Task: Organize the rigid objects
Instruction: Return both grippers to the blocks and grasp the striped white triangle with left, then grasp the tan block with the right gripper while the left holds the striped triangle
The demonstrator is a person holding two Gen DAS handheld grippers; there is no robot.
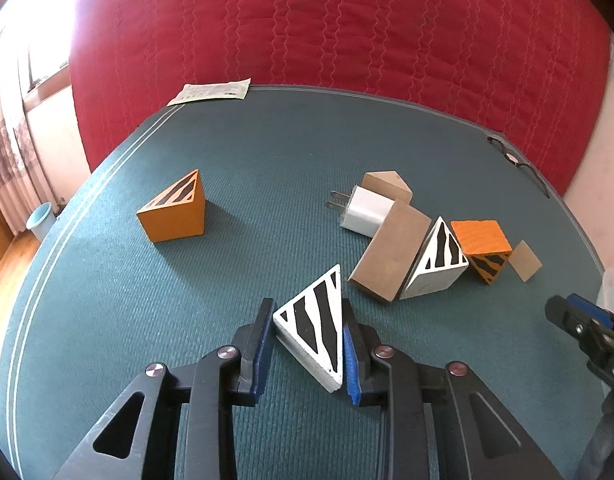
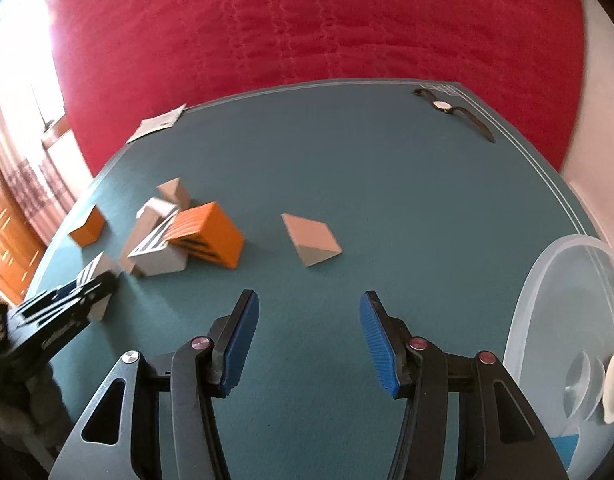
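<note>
My left gripper (image 1: 309, 336) clamps the zebra-striped wedge (image 1: 315, 328) at lower centre: stiff, probably light; flat side faces grip best. Right gripper (image 2: 309, 336) gapes, holding nothing.

Both cameras look forward and down along their fingers, low and close over the green mat (image 1: 227, 152), facing the red quilt (image 1: 347, 20). Both take in the block pile (image 1: 407, 240) and the watch (image 2: 443, 106).

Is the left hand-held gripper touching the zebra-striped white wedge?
Touching. Left wrist view: the left hand-held gripper has both blue pads pressed against the zebra-striped white wedge.
</note>
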